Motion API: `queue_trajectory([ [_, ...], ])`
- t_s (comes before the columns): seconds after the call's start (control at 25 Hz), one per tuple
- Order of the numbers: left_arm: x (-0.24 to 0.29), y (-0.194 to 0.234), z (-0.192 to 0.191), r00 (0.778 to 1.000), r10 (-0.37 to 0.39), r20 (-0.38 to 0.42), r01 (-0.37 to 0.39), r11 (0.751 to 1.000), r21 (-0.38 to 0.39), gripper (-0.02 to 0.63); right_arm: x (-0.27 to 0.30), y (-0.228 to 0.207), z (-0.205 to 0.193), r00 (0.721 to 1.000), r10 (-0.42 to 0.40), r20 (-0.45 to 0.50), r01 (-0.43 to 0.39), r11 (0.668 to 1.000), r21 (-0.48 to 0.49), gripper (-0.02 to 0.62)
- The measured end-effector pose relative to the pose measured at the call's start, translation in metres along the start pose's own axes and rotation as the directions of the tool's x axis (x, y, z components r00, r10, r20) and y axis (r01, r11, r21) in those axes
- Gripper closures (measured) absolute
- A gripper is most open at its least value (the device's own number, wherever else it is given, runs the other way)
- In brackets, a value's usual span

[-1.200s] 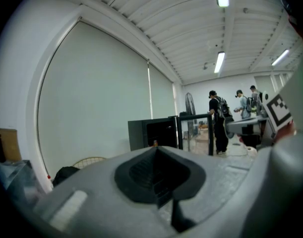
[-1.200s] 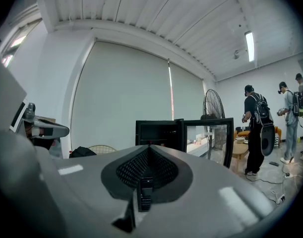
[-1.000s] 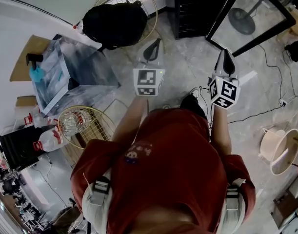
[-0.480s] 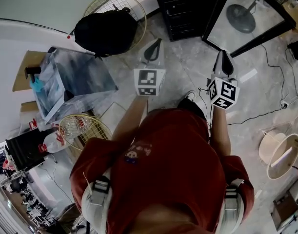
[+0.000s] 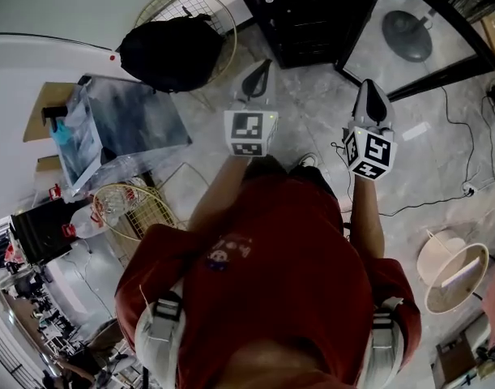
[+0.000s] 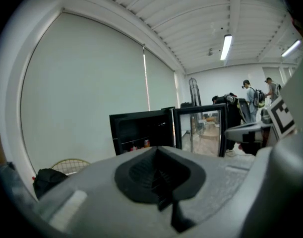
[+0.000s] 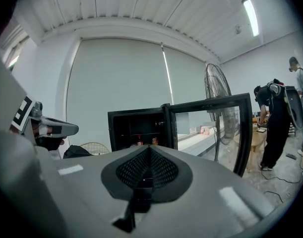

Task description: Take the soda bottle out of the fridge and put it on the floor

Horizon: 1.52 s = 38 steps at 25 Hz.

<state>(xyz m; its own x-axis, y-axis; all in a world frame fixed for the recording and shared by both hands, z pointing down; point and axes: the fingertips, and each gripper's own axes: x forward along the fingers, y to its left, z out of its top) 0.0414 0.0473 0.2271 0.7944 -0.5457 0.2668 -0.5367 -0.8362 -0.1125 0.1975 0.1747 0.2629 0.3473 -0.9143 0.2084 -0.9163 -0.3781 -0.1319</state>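
Approach step: I am facing the open fridge [image 5: 312, 14], left claw [image 5: 255, 78] and right claw [image 5: 370, 102] clenched, empty. Next needs one opening around the bottle [image 7: 139, 142].

Floor [image 5: 312, 116] glossy stone-look tile; fridge [image 5: 308, 23] matt black, door [image 5: 377, 51] glass; basket [image 5: 200, 2] thin wire; backpack [image 5: 170, 43] cloth.

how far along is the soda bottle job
Done: the fridge door already stands open. In hand: nothing. The left gripper and right gripper are both shut and empty, pointed at the fridge but short of it. Left: reach in, grip what looks like the bottle on a shelf, carry it out and set it on the floor.
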Motion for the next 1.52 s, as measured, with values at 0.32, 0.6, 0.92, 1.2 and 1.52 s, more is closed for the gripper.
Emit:
queue_trajectory([
  [0.32,0.023,0.028,-0.011,0.999,0.040,-0.018,-0.040,0.999,-0.034,0.606,0.045,0.009,-0.002,0.999,0.042,-0.033,-0.042,0.999,-0.008,0.595],
  [0.6,0.053,0.078,-0.010,0.998,0.068,0.017,-0.066,0.994,-0.084,0.606,0.098,0.050,0.014,0.993,0.107,-0.050,-0.110,0.992,-0.061,0.595],
  [0.92,0.074,0.151,-0.013,0.995,0.097,0.032,-0.094,0.990,-0.105,0.606,0.171,0.106,0.036,0.982,0.175,-0.073,-0.183,0.974,-0.132,0.595],
  [1.2,0.095,0.175,-0.014,0.991,0.132,0.035,-0.127,0.984,-0.124,0.606,0.209,0.120,0.040,0.975,0.208,-0.083,-0.219,0.963,-0.157,0.595],
  [1.52,0.116,0.162,-0.018,0.975,0.221,0.009,-0.218,0.966,-0.139,0.606,0.238,0.101,0.037,0.949,0.302,-0.095,-0.314,0.937,-0.155,0.595],
])
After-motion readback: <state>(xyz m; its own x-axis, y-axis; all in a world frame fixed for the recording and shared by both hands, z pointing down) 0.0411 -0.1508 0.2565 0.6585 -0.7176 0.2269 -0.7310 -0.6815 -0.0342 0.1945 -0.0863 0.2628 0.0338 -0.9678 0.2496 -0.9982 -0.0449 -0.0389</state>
